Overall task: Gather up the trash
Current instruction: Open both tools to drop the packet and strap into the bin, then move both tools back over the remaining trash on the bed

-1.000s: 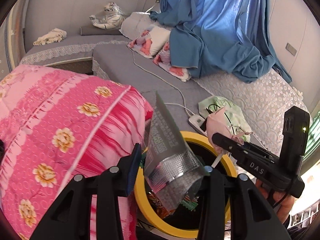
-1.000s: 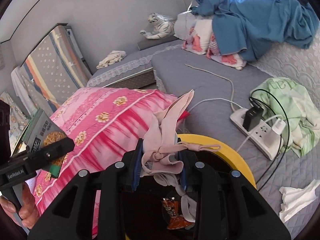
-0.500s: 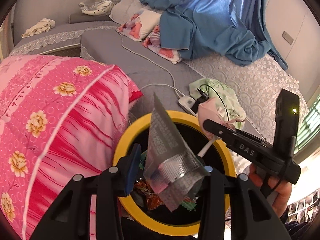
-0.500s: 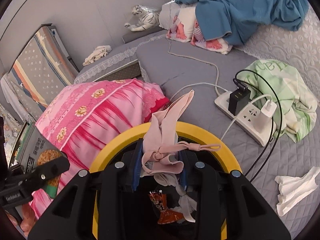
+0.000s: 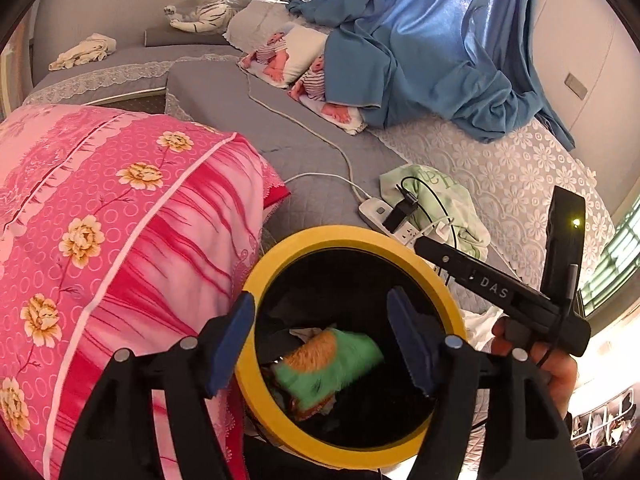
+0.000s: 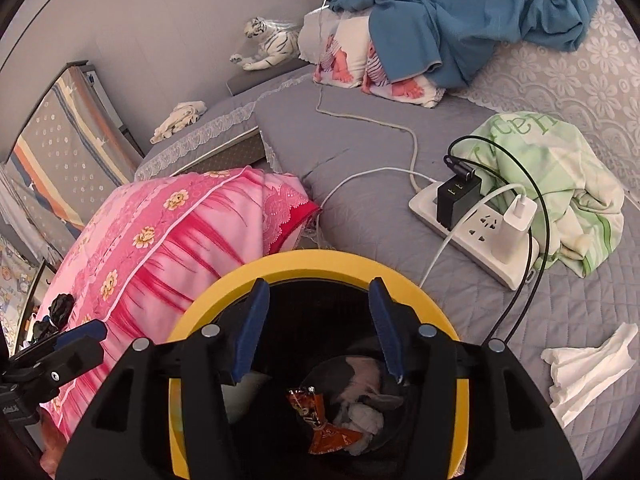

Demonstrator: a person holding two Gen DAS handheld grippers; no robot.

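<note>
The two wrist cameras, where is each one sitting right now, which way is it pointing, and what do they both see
Left wrist: rides the left gripper, looking down into the yellow-rimmed bin; its own open fingers show, plus the right gripper and the hand holding it.
Right wrist: rides the right gripper, also above the yellow-rimmed bin; its open fingers show, with the left gripper at the left edge.
Shared: the bin, pink floral quilt, power strip, blue cloth.
</note>
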